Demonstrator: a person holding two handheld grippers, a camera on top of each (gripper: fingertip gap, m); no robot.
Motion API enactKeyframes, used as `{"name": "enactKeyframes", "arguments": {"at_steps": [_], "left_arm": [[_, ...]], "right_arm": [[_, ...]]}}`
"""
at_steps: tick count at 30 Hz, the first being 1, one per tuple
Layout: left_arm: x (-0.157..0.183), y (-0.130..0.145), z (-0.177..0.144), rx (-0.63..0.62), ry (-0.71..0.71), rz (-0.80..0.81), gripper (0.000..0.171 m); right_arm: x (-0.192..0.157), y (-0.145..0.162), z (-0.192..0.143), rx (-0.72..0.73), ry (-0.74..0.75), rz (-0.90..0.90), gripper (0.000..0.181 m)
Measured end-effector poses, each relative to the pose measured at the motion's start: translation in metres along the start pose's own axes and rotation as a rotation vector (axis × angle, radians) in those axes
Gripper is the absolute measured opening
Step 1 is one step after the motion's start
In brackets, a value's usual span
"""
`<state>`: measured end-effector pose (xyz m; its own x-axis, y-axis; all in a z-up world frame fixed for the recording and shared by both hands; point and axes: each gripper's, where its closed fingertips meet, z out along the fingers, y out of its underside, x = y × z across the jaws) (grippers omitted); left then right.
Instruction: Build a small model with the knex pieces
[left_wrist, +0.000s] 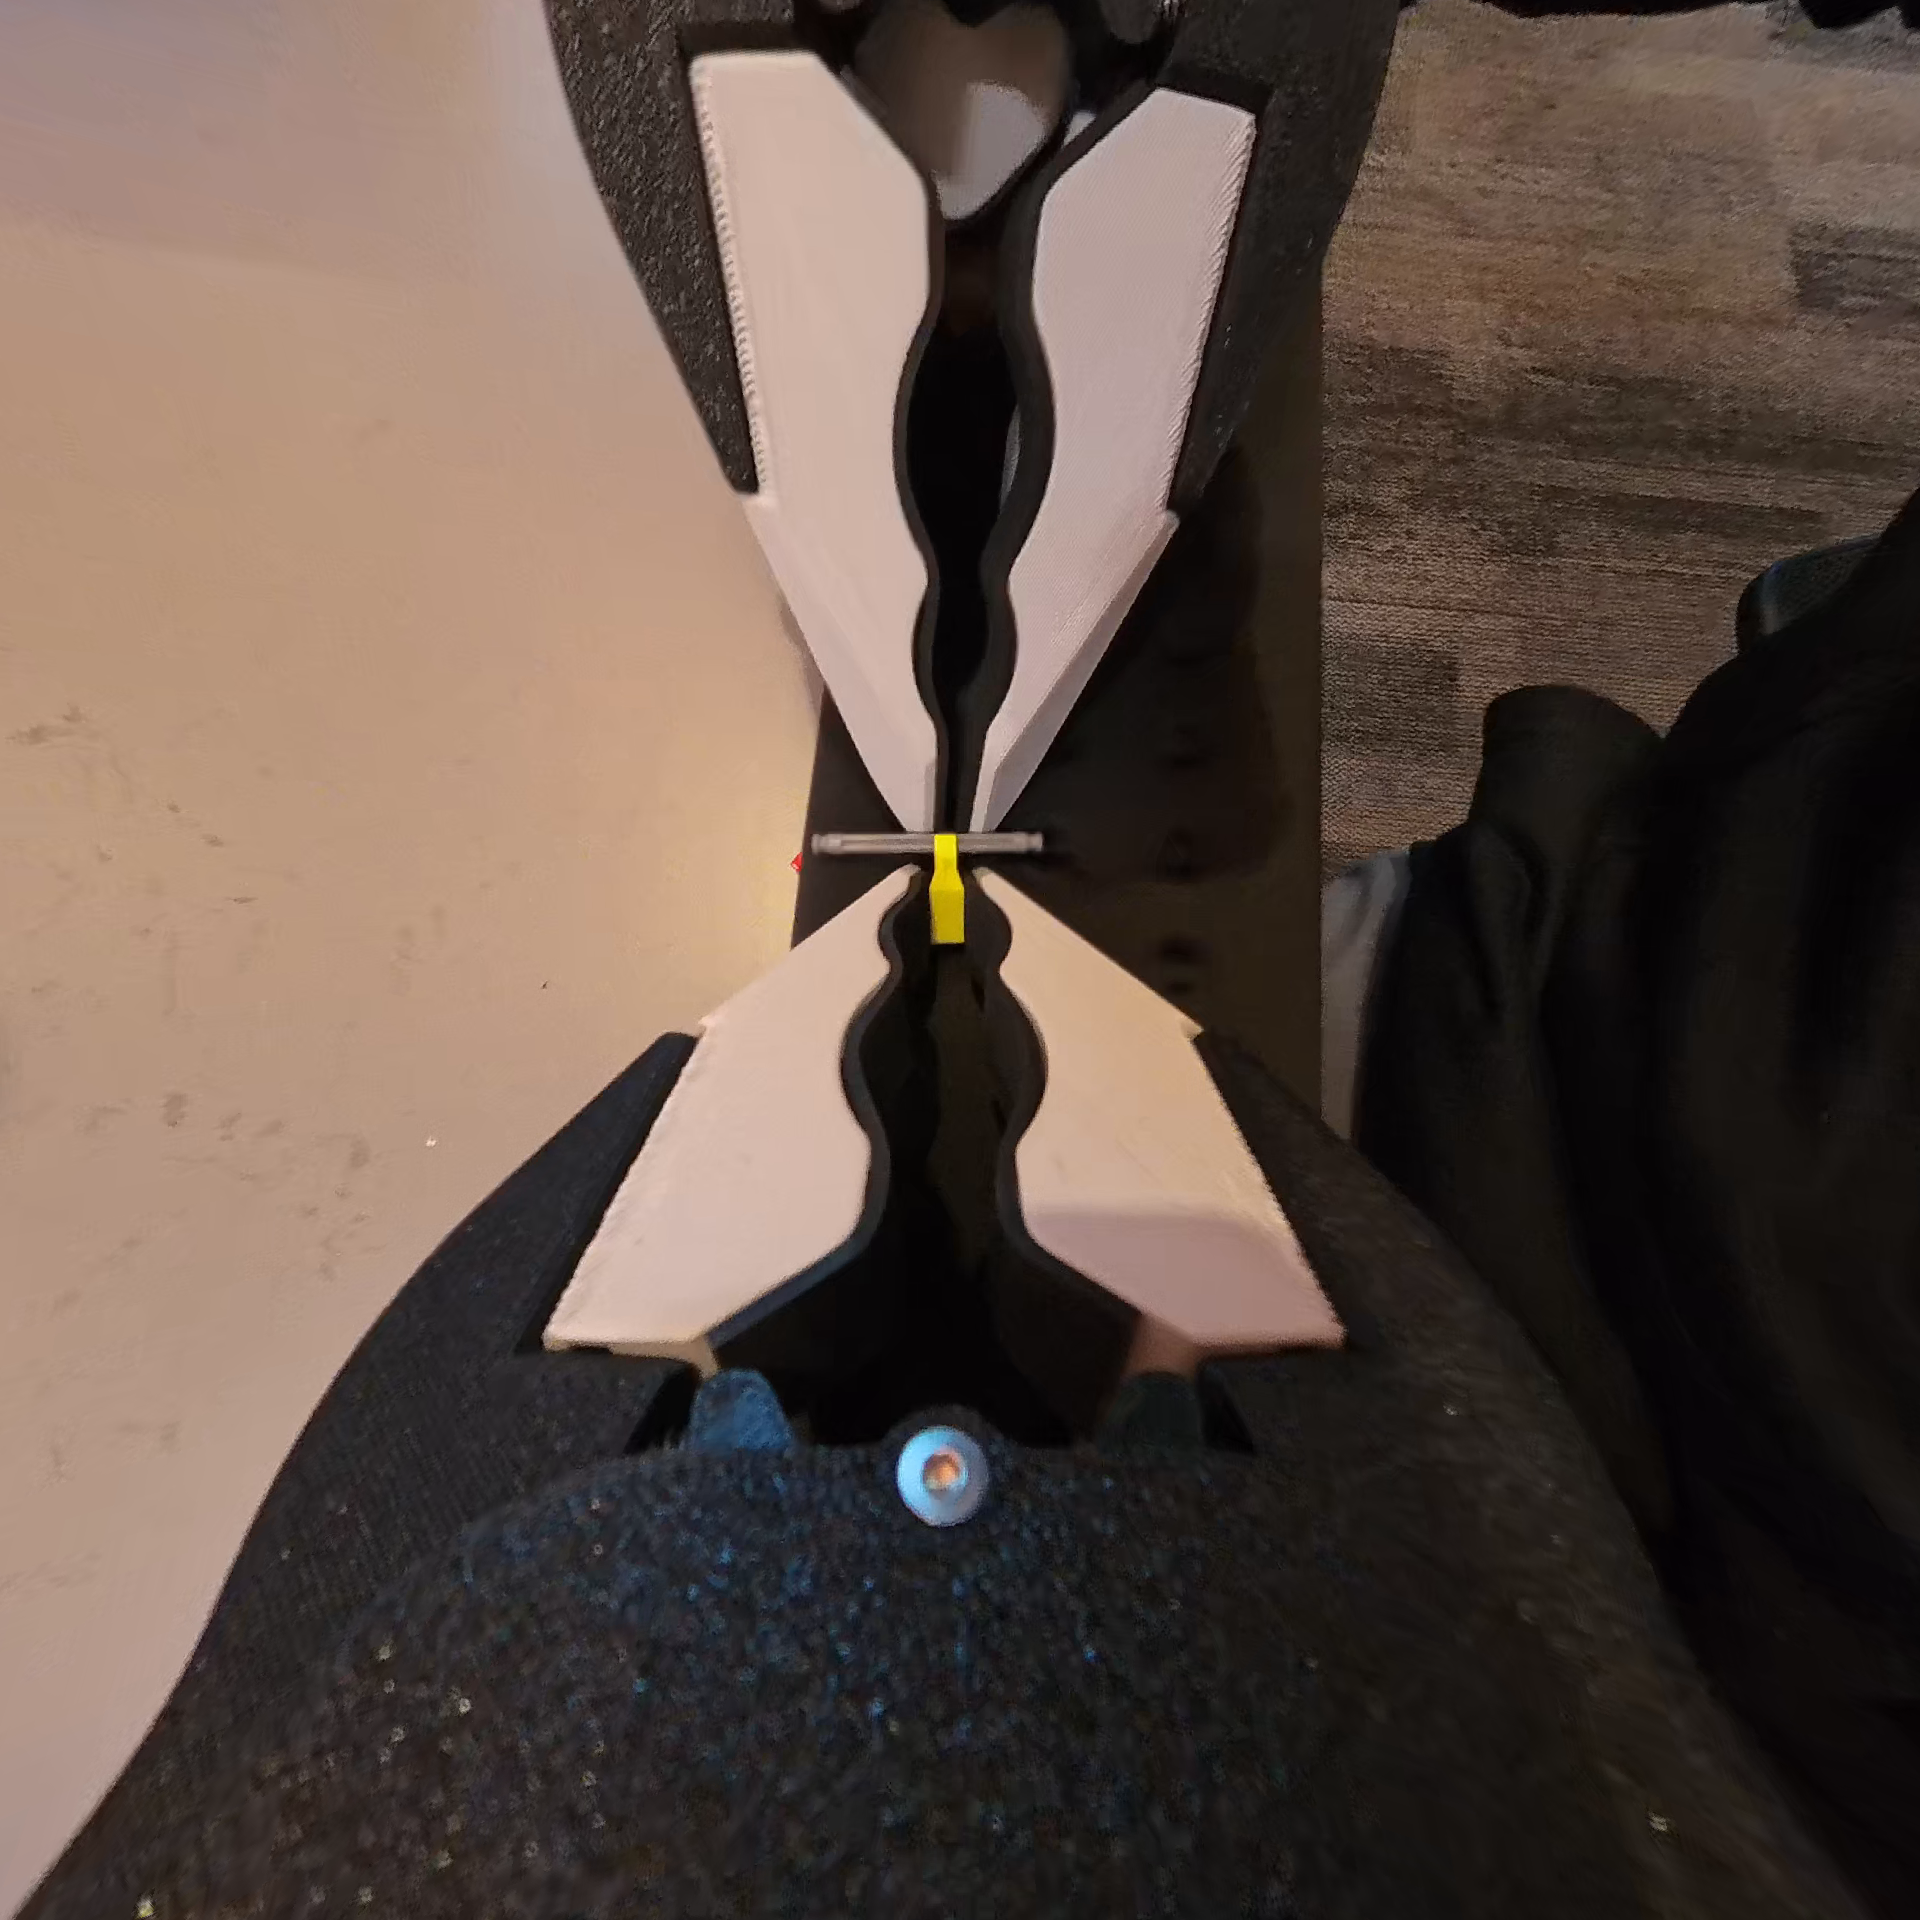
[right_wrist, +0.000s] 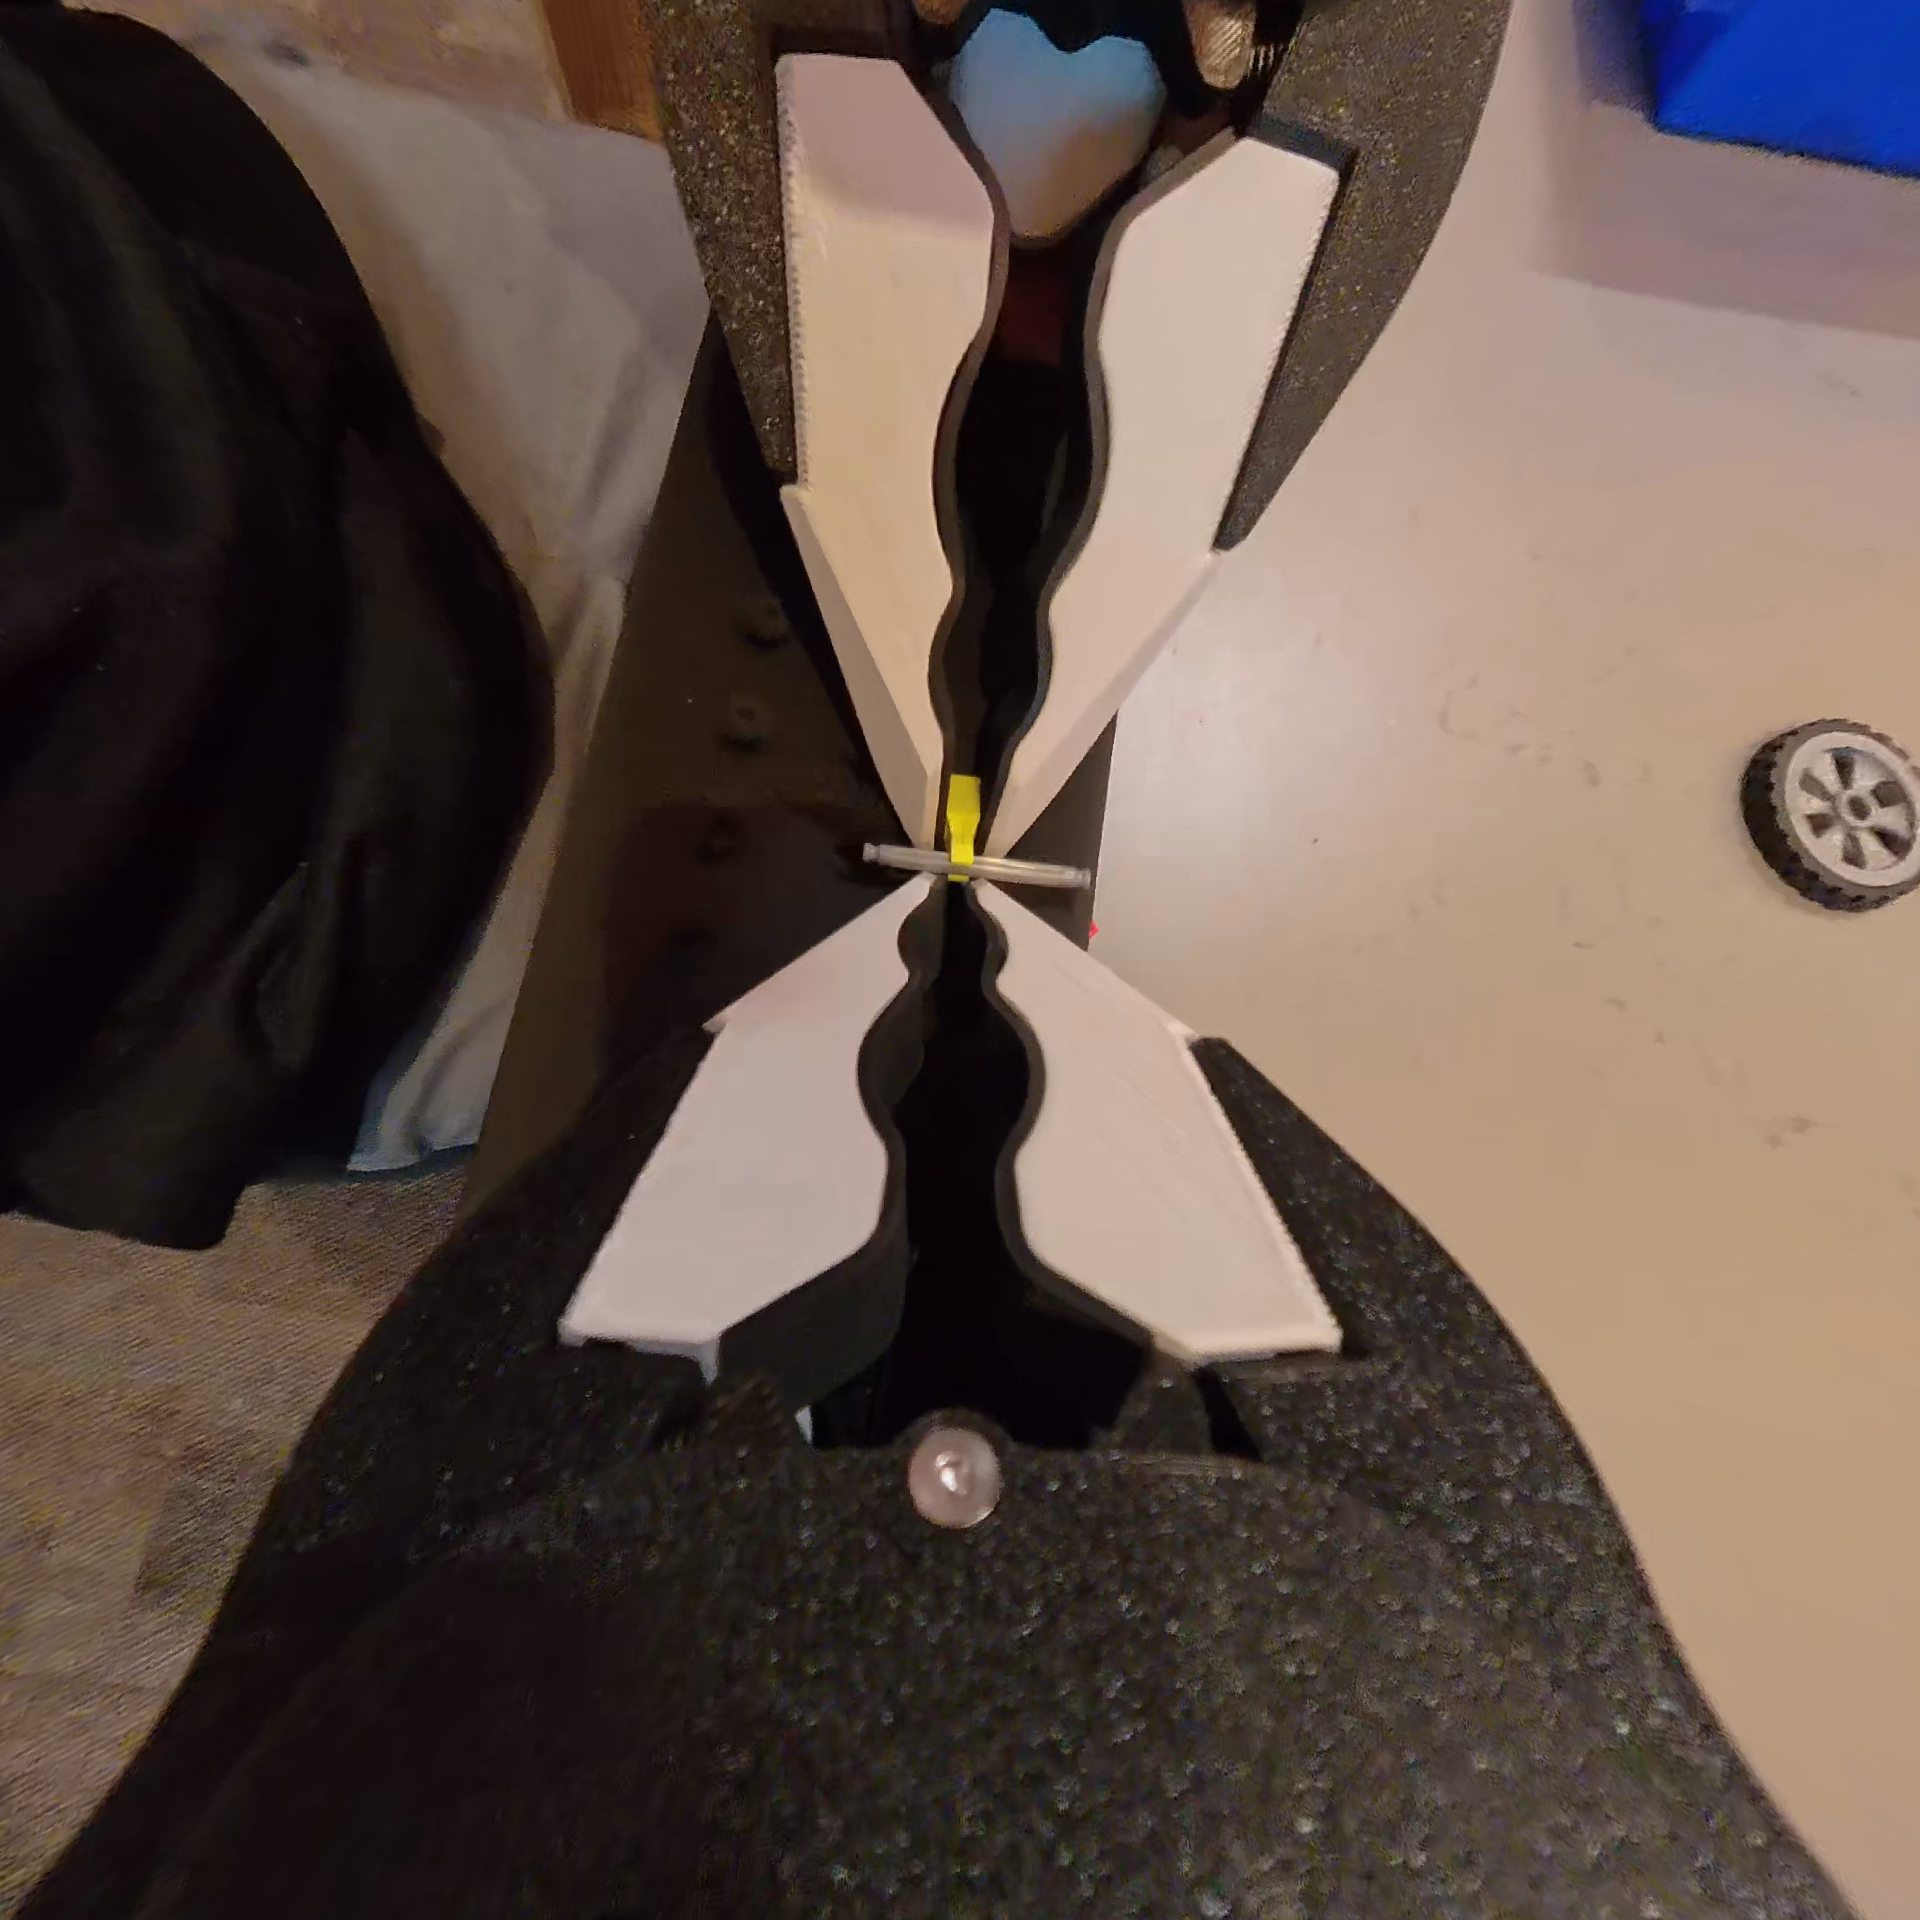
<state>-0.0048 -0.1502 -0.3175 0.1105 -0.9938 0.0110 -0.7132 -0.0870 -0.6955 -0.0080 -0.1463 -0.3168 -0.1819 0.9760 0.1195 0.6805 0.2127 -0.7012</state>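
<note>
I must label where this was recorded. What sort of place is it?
Probably a home or office hobby desk: a pale table bearing a small toy wheel and a blue box, with grey carpet beneath.

The yellow clip (left_wrist: 945, 906) sits clamped between the closed jaws of the left gripper (left_wrist: 945, 878). A thin metal pin (left_wrist: 928, 844) crosses its tip, against the closed right gripper (right_wrist: 948, 891), beside the desk (left_wrist: 312, 727) edge.

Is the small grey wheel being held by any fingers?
No, the wheel lies alone on the pale table, well aside from the right gripper.
</note>
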Motion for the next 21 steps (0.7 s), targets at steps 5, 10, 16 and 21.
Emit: {"name": "enactKeyframes", "arguments": {"at_steps": [5,10,16,21], "left_arm": [[0.0000,0.0003,-0.0008,0.001,0.003,-0.003,0.003],[-0.0001,0.0000,-0.0008,0.003,0.006,-0.005,0.003],[-0.0003,0.0001,-0.0008,0.002,0.001,-0.003,0.003],[-0.0005,0.0007,-0.0007,-0.003,0.001,-0.001,0.003]], "right_arm": [[-0.0016,-0.0009,-0.0073,0.029,0.006,0.008,0.002],[0.0029,-0.0040,-0.0084,0.056,0.027,0.027,0.003],[0.0024,-0.0033,-0.0062,0.051,0.024,0.021,0.002],[0.0005,-0.0042,-0.0035,0.045,0.006,0.017,0.000]]}}
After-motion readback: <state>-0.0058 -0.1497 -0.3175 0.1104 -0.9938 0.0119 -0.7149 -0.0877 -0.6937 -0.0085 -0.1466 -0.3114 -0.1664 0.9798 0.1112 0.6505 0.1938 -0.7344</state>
